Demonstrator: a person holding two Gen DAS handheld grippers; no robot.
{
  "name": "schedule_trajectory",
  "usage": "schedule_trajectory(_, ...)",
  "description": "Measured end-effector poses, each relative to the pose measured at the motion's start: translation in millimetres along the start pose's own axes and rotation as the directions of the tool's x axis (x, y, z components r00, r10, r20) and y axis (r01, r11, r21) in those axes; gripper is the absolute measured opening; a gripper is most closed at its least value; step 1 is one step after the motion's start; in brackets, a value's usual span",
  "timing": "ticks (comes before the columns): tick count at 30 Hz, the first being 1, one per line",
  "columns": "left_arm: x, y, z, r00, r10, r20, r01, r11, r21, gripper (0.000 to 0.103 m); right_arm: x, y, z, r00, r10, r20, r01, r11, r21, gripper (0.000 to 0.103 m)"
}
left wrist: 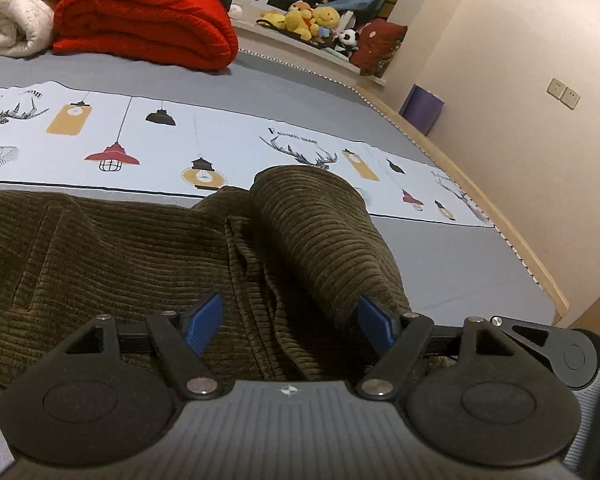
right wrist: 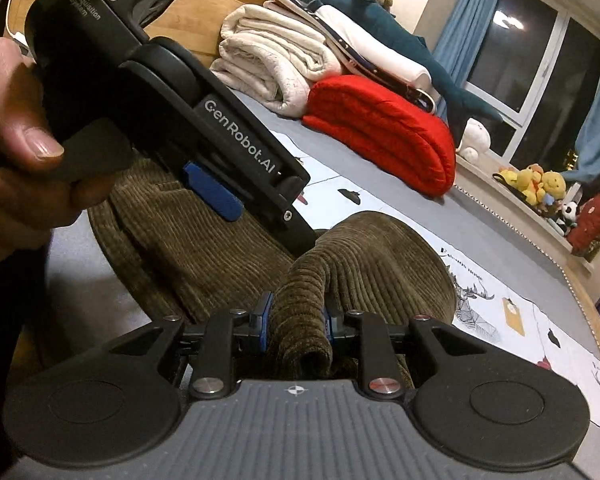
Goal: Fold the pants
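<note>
Room: bedroom with a big bed [left wrist: 300, 80] in a grey sheet that has a strip of lamp and deer pictures; a red quilt [left wrist: 148, 28] and a white blanket [left wrist: 12, 16] sit folded at the far end, well away from both grippers.
Pants: brown ribbed pants [left wrist: 112, 256] lie on the bed, right under and in front of both grippers.
Left gripper: the left gripper [left wrist: 290, 324] has its blue pads apart; a raised fold of the pants sits between them, but the pads do not press it.
Right gripper: the right gripper [right wrist: 296, 320] is clamped on a bunched ridge of the pants and lifts it a bit.
Hand: a hand [right wrist: 16, 140] holds the left gripper, up and to the left of the right gripper.
How it handles: I think the cloth is soft, thick and floppy, not slippery and hard to break. It sags when lifted.
Where to hold: best near an edge or a hem, pinching both layers.
</note>
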State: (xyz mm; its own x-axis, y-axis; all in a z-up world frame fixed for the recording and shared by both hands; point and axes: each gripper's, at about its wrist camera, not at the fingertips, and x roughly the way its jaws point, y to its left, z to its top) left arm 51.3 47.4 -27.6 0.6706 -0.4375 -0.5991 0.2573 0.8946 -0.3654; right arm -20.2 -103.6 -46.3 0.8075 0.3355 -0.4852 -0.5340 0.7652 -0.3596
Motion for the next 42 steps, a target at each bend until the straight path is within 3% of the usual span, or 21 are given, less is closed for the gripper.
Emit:
schedule_trajectory(10, 1, 0, 2, 1.000, -0.009, 0.004, 0.009, 1.000, -0.012, 0.081, 2, 5, -3, 1.000, -0.004, 0.000, 0.004, 1.000, -0.022, 0.025)
schedule_trajectory(16, 2, 8, 5, 0.995, -0.093, 0.027, 0.095, 0.991, -0.092, 0.084, 2, 10, -2, 1.000, -0.004, 0.006, 0.004, 0.999, -0.041, 0.025)
schedule_trajectory(26, 55, 32, 13, 0.976, -0.209, -0.055, 0.186, 0.943, -0.277, 0.085, -5, 17, 2, 1.000, 0.013, 0.010, -0.012, 0.997, -0.079, 0.025)
schedule_trajectory(32, 81, 32, 17, 0.969, -0.234, -0.081, 0.202, 0.937, -0.284, 0.083, -5, 19, 5, 1.000, 0.009, -0.003, -0.010, 0.996, -0.087, 0.025)
schedule_trajectory(42, 83, 21, 22, 0.966, -0.248, -0.075, 0.230, 0.954, -0.190, 0.034, 4, 21, 17, 0.997, -0.013, -0.073, 0.009, 0.998, -0.057, 0.025)
